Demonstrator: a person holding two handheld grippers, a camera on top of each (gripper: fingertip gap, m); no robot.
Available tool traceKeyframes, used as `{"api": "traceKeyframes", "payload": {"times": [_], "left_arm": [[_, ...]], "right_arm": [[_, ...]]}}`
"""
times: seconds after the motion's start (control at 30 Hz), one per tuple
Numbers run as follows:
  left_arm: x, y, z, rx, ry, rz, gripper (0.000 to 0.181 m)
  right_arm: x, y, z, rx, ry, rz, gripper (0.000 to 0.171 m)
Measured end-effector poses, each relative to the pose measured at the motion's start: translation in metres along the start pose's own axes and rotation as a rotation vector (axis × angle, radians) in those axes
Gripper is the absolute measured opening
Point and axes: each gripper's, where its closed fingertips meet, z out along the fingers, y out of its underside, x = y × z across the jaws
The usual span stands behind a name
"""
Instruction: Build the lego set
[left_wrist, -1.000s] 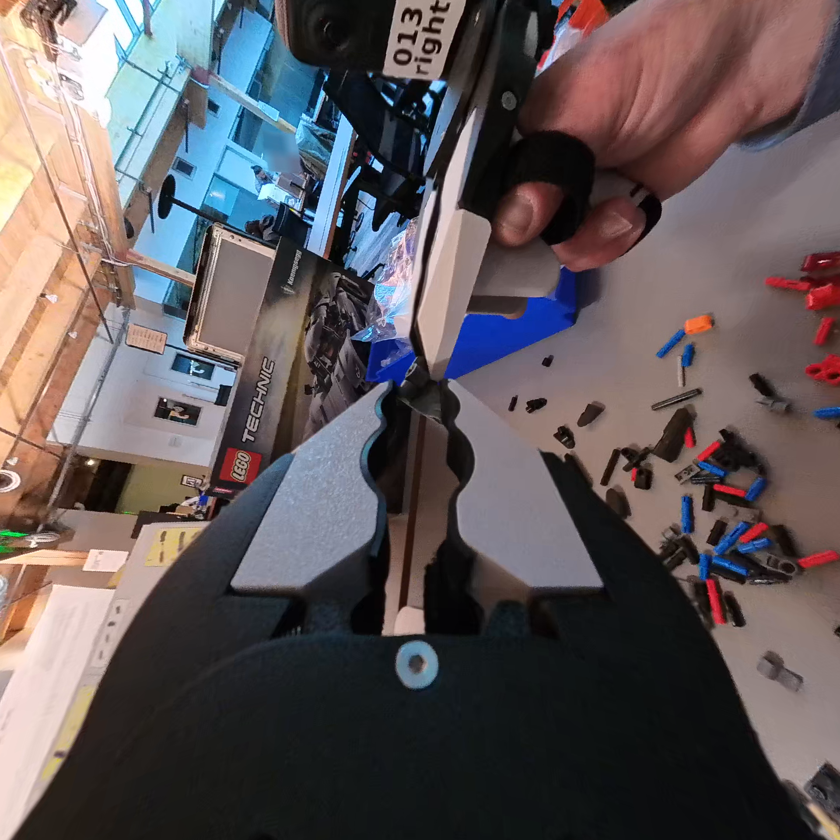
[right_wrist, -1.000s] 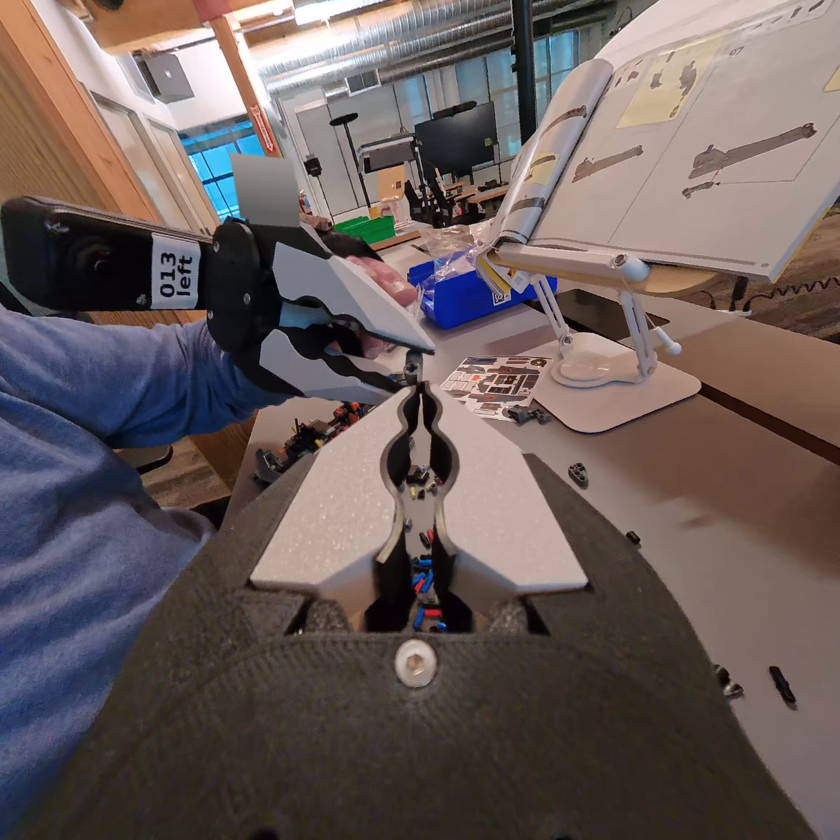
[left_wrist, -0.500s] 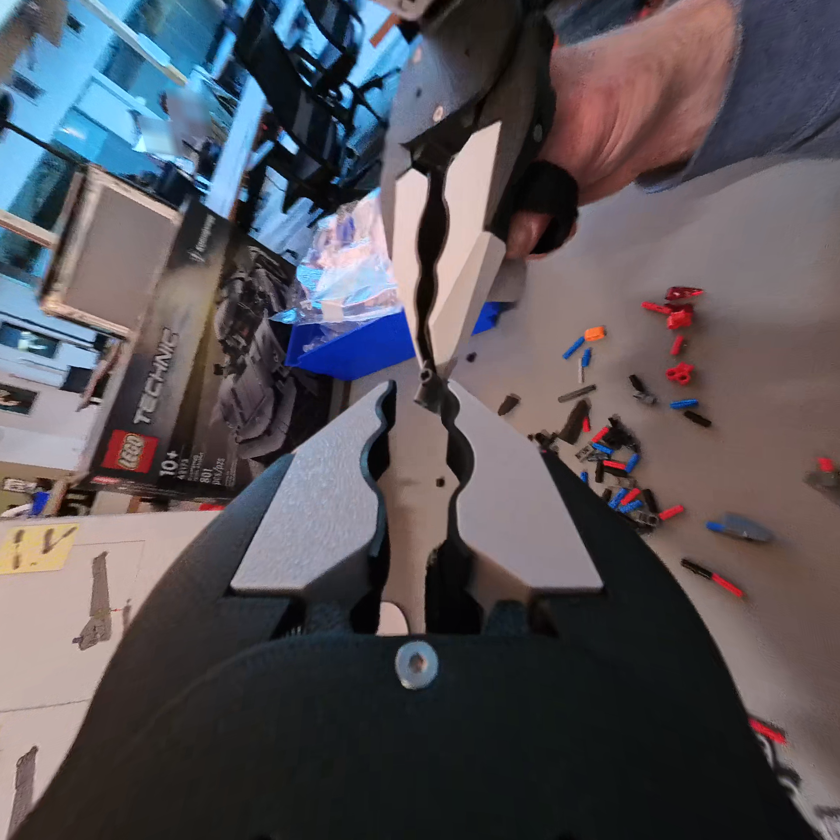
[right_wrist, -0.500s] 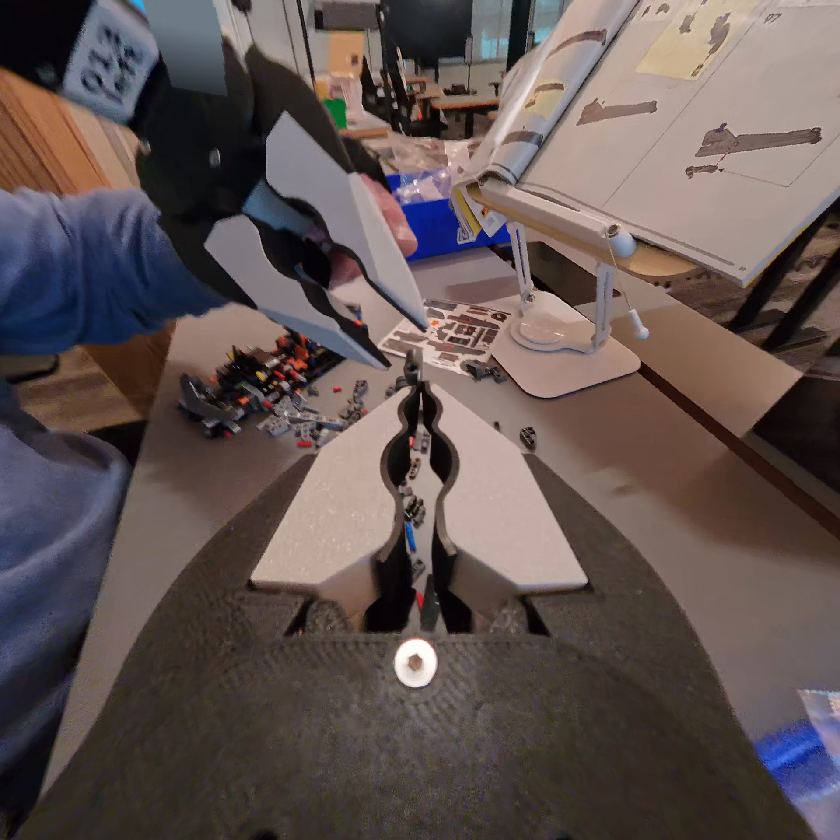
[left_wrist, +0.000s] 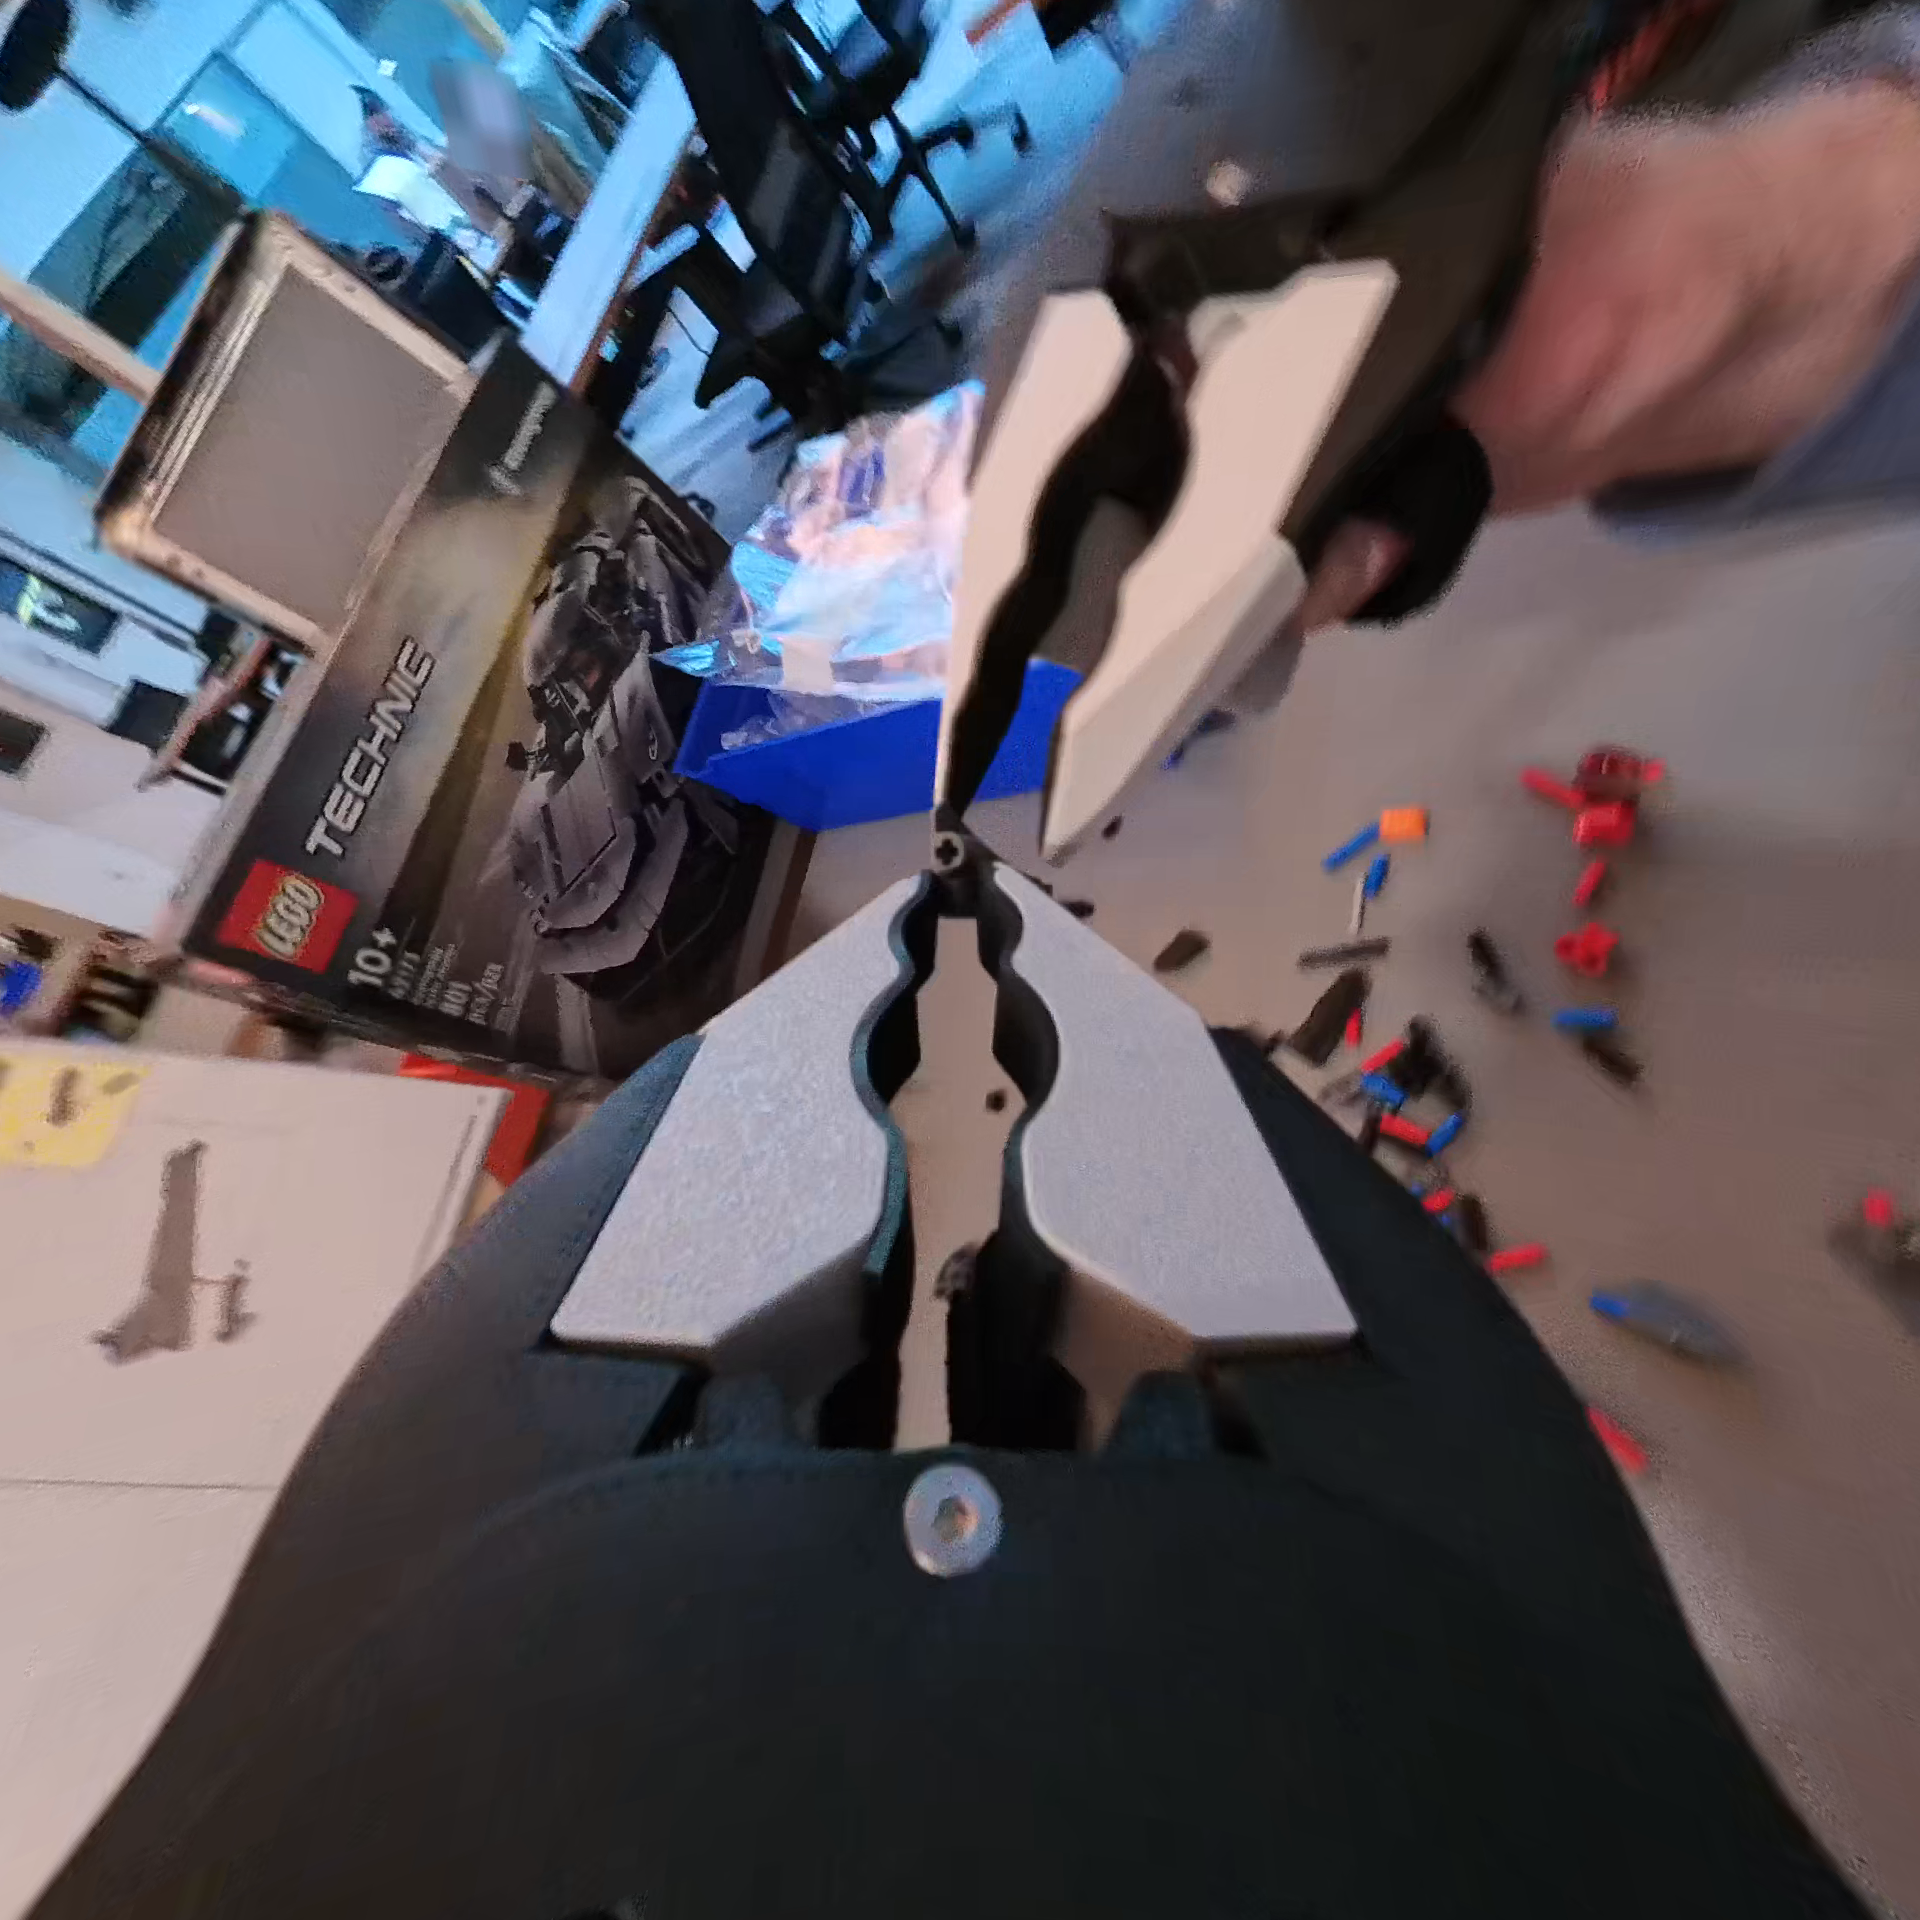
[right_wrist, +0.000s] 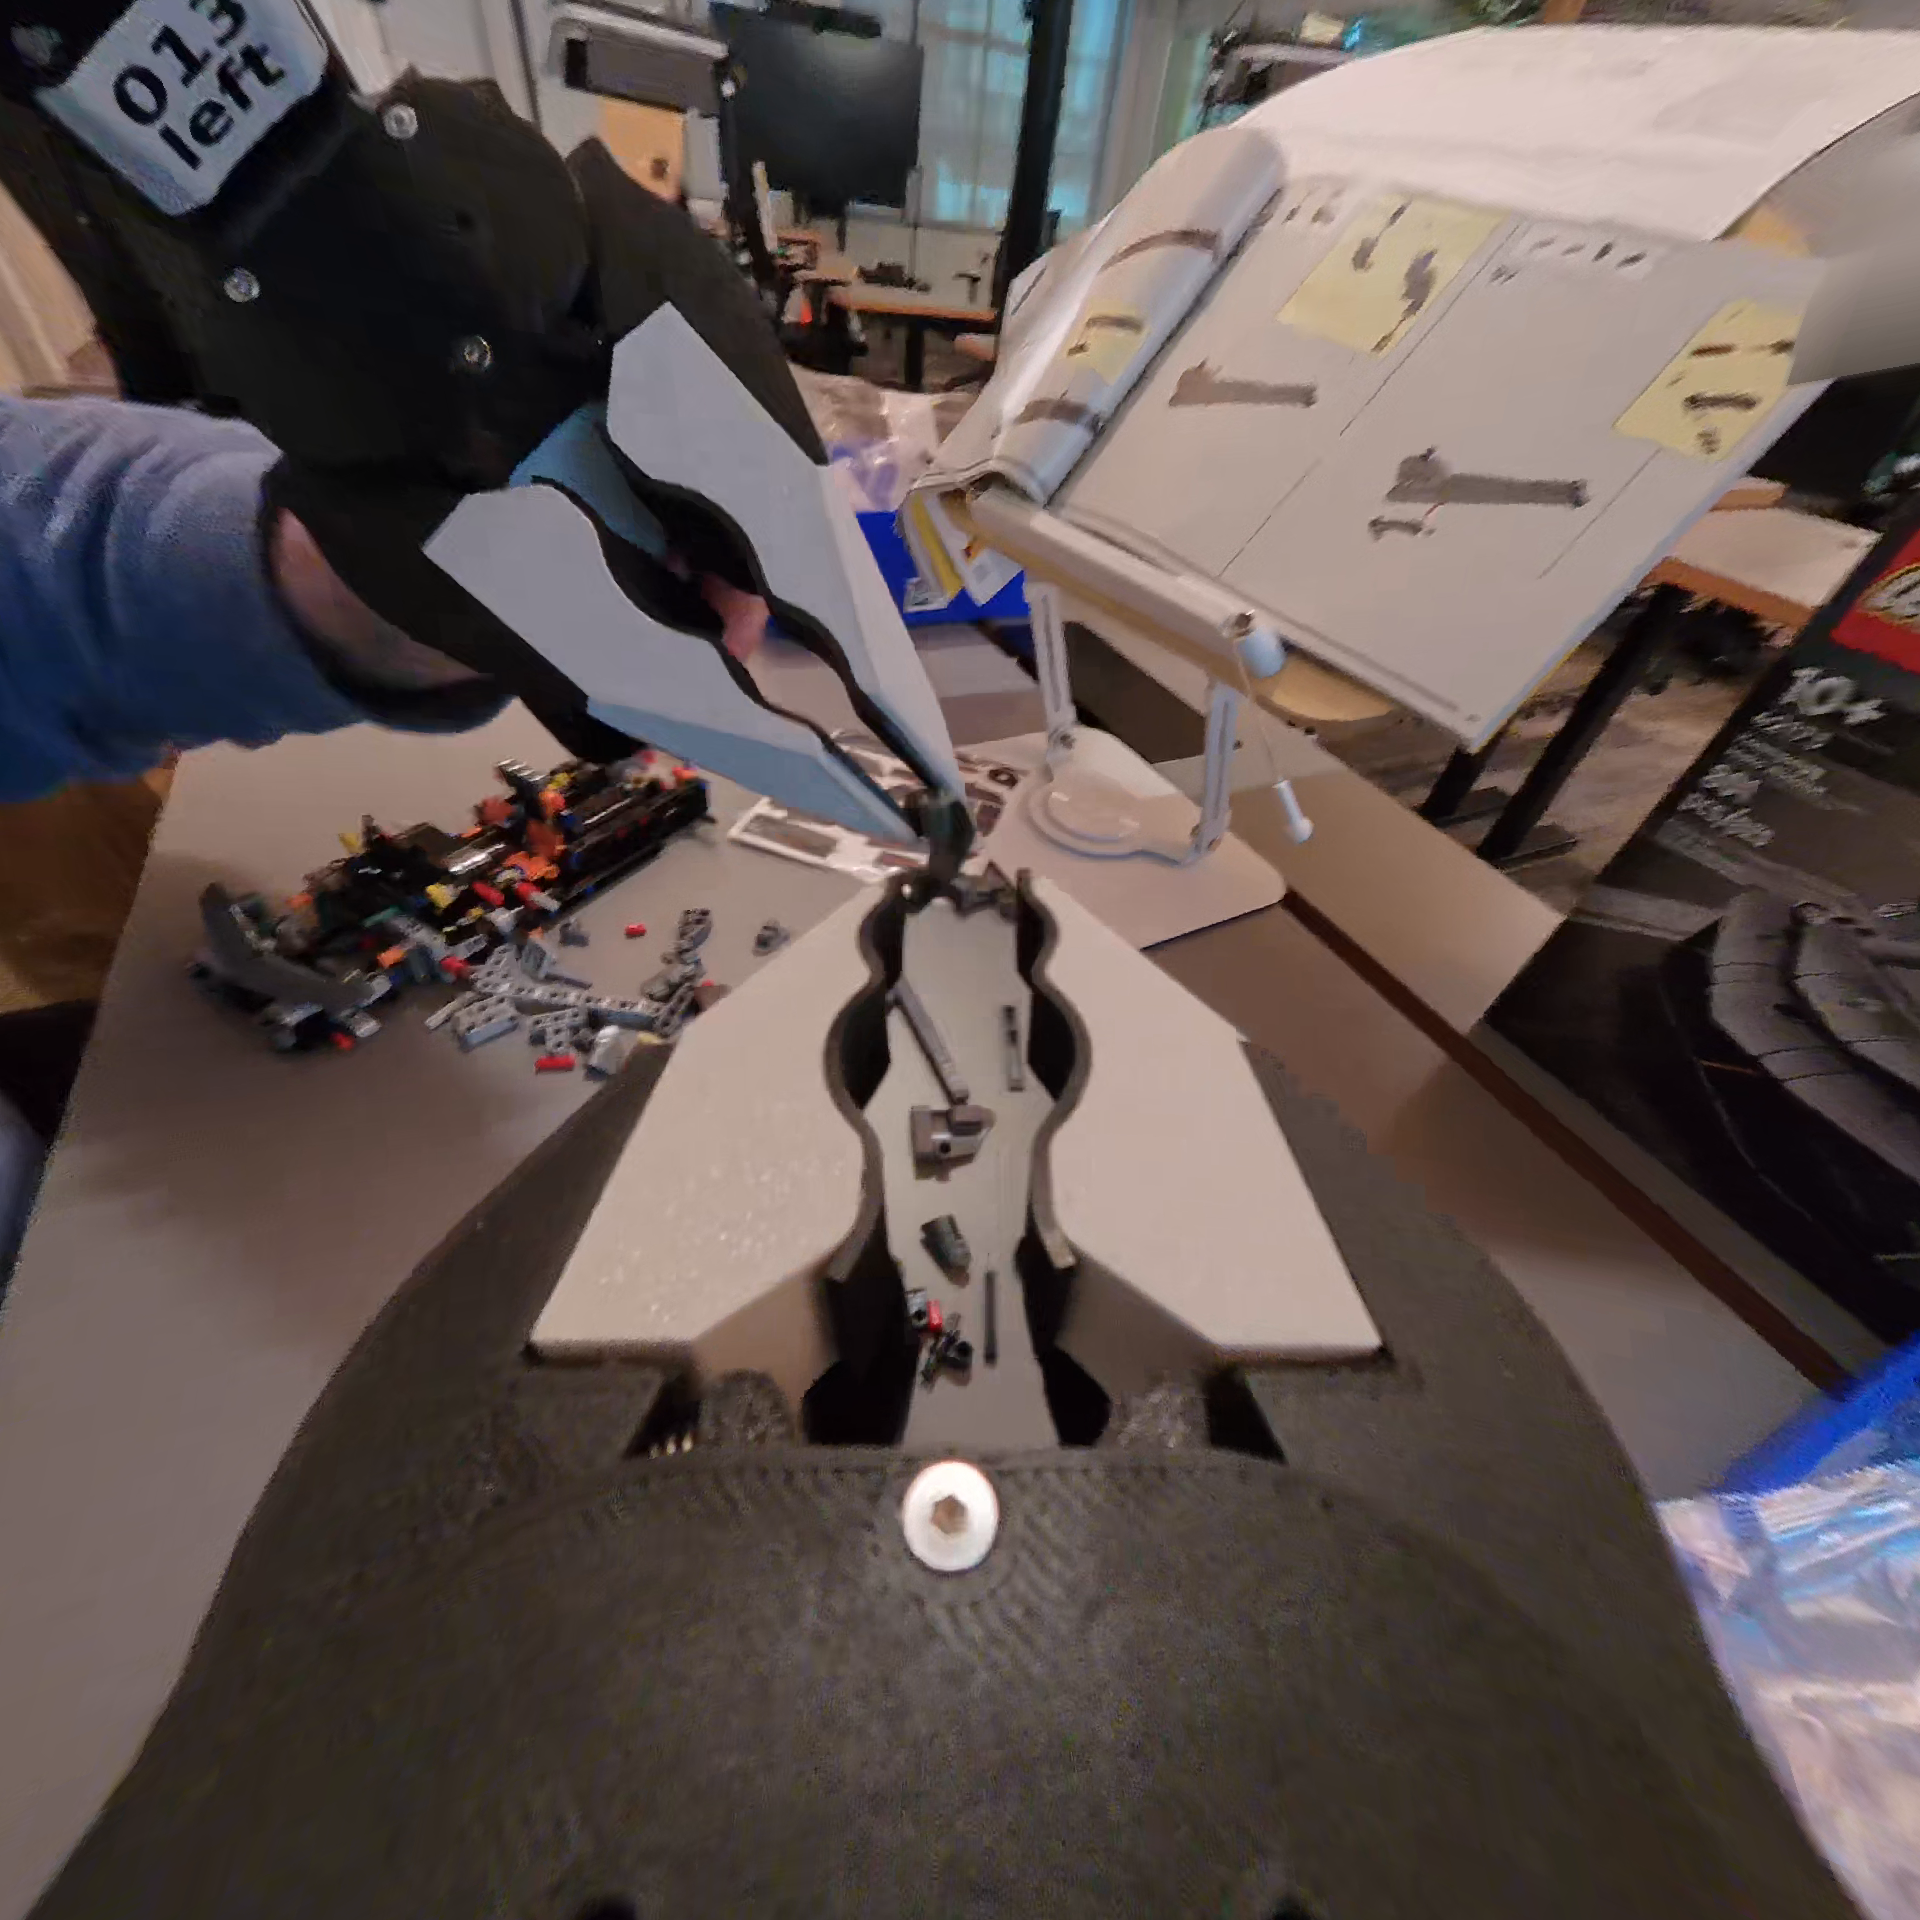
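A small dark lego piece (left_wrist: 949, 852) with a cross hole sits pinched at the tips of my left gripper (left_wrist: 958, 883), which is shut on it. My right gripper (left_wrist: 997, 836) reaches in from above, jaws apart, one tip beside the piece. In the right wrist view my right gripper (right_wrist: 961, 888) is open around the dark piece (right_wrist: 943, 842), which hangs from my left gripper (right_wrist: 930, 805) coming in from the upper left. Both are held above the grey table (right_wrist: 312, 1143).
A partly built model (right_wrist: 447, 883) and loose grey pieces (right_wrist: 582, 1008) lie at the left. An instruction booklet (right_wrist: 1403, 416) stands on a holder behind. The lego box (left_wrist: 436, 748), a blue bin (left_wrist: 862, 758) and scattered red, blue and black pins (left_wrist: 1434, 1091) surround the work area. The grippers are tip to tip, or close to it. Both grippers' tips are roughly 30 cm from the partly built model (right_wrist: 447, 883).
My right gripper was shut on the dark piece and has opened. My left gripper has closed on the piece. Both have swung round above the table.
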Motion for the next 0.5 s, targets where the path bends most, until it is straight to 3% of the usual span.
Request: {"api": "traceKeyframes", "payload": {"times": [0.17,0.33,0.5], "left_arm": [[-0.013,-0.008,-0.001,0.167,0.075,-0.381,0.005],[-0.021,-0.013,0.002,0.244,0.116,-0.560,0.005],[-0.026,-0.021,0.004,0.309,0.173,-0.695,0.005]], "right_arm": [[0.009,-0.005,-0.002,-0.032,0.225,-0.266,0.021],[0.008,-0.005,0.001,-0.087,0.380,-0.479,0.017],[0.012,-0.008,-0.001,-0.073,0.454,-0.501,0.018]]}}
